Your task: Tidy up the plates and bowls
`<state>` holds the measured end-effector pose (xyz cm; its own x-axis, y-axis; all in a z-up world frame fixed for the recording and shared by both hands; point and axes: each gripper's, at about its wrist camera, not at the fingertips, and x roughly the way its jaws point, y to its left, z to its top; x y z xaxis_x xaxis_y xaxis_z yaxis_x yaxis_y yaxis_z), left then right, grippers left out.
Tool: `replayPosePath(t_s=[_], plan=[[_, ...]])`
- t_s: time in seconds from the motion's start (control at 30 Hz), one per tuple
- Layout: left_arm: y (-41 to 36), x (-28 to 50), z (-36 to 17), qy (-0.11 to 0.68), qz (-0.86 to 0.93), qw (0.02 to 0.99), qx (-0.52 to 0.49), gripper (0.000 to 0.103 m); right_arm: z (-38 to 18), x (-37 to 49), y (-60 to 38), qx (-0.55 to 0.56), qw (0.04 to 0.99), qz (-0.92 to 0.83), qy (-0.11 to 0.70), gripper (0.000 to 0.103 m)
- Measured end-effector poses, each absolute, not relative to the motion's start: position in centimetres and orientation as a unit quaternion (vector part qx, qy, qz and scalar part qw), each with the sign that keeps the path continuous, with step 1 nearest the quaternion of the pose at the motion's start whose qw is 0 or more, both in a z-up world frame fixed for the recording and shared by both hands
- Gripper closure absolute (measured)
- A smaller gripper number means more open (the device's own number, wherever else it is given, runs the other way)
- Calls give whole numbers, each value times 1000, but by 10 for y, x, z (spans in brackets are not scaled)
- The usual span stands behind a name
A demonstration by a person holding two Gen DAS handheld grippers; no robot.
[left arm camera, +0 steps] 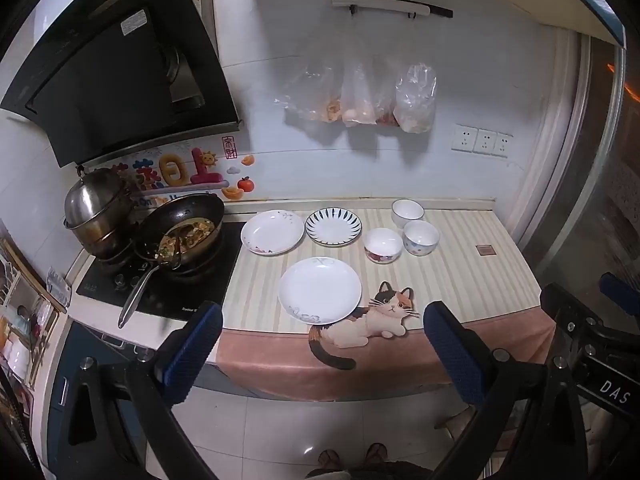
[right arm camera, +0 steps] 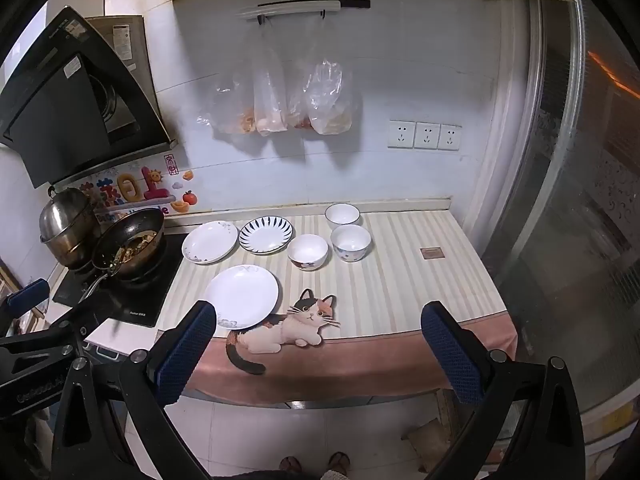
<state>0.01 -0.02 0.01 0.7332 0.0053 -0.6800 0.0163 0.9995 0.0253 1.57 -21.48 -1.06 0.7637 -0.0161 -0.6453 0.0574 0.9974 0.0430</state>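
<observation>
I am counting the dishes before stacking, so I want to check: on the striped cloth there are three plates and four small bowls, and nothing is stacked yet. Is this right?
Not quite: there are three small bowls, not four: a plain white bowl, a white bowl with blue pattern and a white bowl with red pattern. The right wrist view shows them. The three plates and nothing stacked are correct.

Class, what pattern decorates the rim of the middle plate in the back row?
Dark blue radiating strokes on the striped plate, clearest in the right wrist view.

Both tongs, left (left arm camera: pixel 322 344) and right (right arm camera: pixel 318 344), gape empty.
</observation>
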Motion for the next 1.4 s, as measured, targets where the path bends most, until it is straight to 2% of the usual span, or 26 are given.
replayPosePath(t_s=[1.4], plan=[[1,-4,11,362,2,932,8,0,1,2,-221,21,941,-24,337,0]])
